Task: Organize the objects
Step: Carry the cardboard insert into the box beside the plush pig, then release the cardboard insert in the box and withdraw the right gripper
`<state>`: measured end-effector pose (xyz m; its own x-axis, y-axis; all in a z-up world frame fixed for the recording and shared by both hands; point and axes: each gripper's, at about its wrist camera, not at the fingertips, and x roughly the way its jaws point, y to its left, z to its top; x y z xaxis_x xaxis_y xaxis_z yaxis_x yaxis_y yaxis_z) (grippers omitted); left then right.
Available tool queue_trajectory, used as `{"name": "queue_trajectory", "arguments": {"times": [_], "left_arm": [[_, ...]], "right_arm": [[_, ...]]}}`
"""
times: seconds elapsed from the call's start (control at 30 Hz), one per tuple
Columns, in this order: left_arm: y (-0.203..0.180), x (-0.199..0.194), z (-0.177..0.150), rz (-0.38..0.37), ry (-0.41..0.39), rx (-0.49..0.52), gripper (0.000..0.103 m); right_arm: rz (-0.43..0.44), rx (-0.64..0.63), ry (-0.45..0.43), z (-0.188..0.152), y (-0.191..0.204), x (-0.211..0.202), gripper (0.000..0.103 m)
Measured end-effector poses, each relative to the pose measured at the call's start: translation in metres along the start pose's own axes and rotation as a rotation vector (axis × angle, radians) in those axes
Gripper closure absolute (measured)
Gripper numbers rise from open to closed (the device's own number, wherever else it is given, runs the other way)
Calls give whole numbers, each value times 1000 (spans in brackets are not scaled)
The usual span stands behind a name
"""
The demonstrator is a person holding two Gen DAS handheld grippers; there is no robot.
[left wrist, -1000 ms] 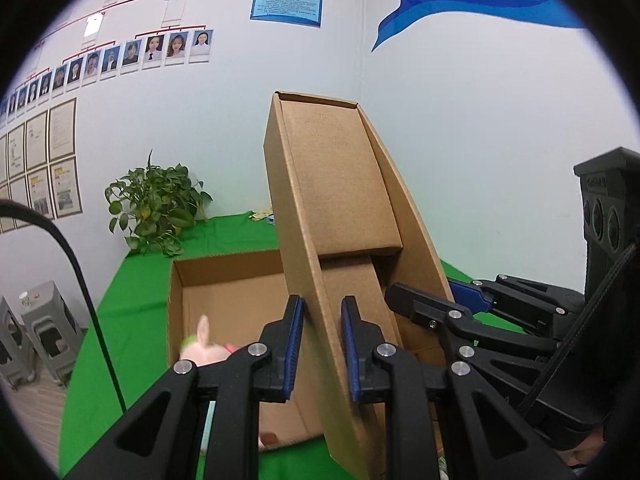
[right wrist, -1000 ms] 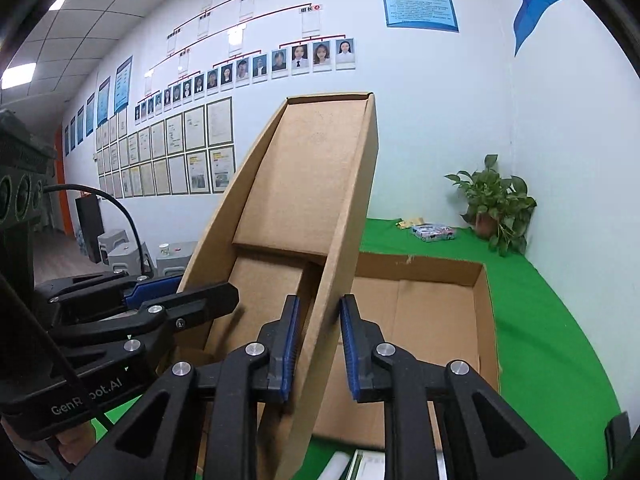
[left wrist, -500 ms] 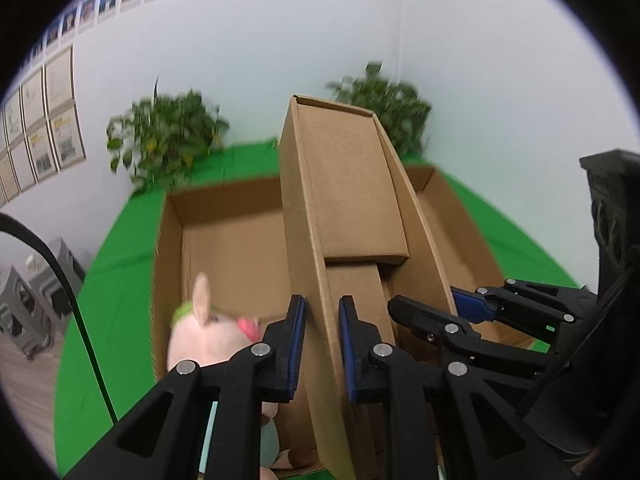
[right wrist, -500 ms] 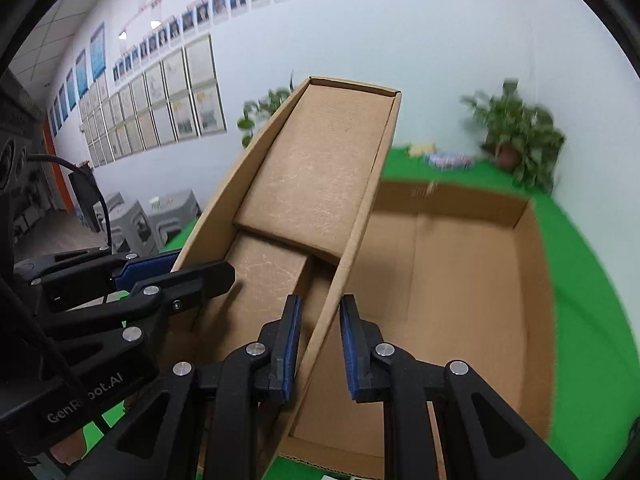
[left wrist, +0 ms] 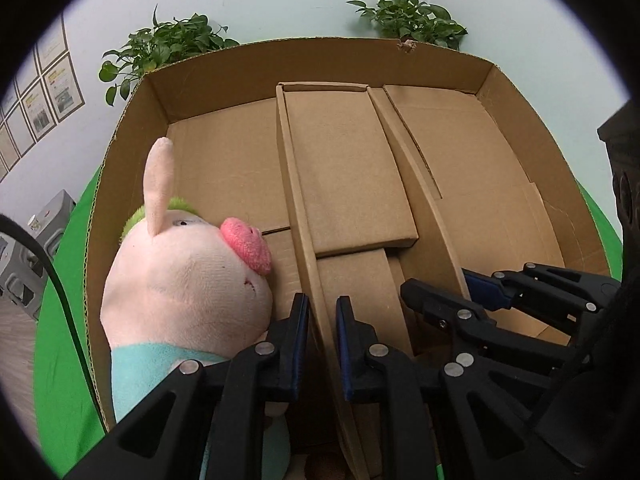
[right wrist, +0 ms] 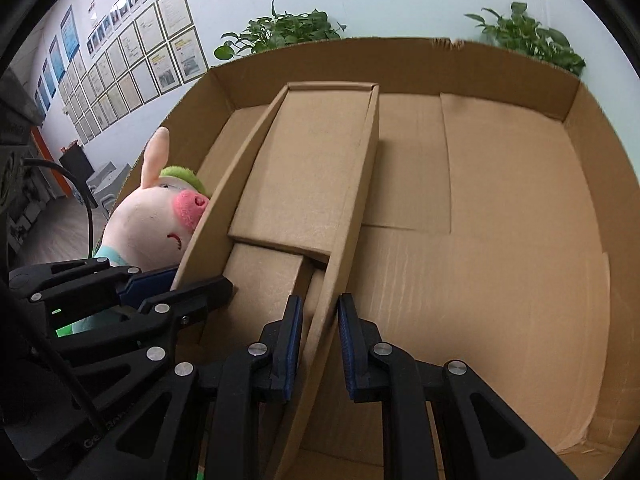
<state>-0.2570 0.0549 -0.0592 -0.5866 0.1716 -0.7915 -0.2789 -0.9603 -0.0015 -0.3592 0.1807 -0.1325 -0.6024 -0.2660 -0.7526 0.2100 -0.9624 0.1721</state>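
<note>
A long narrow cardboard tray (left wrist: 348, 168) (right wrist: 308, 168) lies tilted low inside a big open cardboard box (left wrist: 320, 46) (right wrist: 400, 52), with its far end near the back wall. My left gripper (left wrist: 322, 300) (right wrist: 200, 276) pinches the tray's left side wall, its jaws closing tight on the cardboard. My right gripper (right wrist: 318, 300) (left wrist: 436, 284) is shut on the tray's right side wall. A pink plush pig (left wrist: 180, 280) (right wrist: 152, 216) in a teal shirt sits in the big box, pressed against the tray's left wall.
The big box stands on a green table (left wrist: 60, 360). Two potted plants (left wrist: 168, 48) (left wrist: 412, 16) stand behind it against the wall. The box floor (right wrist: 500, 240) lies bare to the right of the tray. Grey stools (left wrist: 24, 272) stand on the room floor at left.
Both grippers have come down and tipped forward with the tray. It stood steeply above the big box and now lies low inside it, beside the pig.
</note>
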Motion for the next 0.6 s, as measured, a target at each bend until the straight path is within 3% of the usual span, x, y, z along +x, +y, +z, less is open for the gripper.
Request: {"name": "queue_trajectory", "arguments": {"times": [0.27, 0.43, 0.6], "left_arm": [[16, -24, -8, -30, -17, -46, 84], [25, -55, -27, -81, -81, -68, 84], [31, -74, -43, -40, -119, -77, 83]], "right_arm": [[10, 27, 30, 1, 16, 22, 96], [-65, 18, 51, -3, 38, 42, 96], [-156, 31, 65, 0, 56, 53, 94]]}}
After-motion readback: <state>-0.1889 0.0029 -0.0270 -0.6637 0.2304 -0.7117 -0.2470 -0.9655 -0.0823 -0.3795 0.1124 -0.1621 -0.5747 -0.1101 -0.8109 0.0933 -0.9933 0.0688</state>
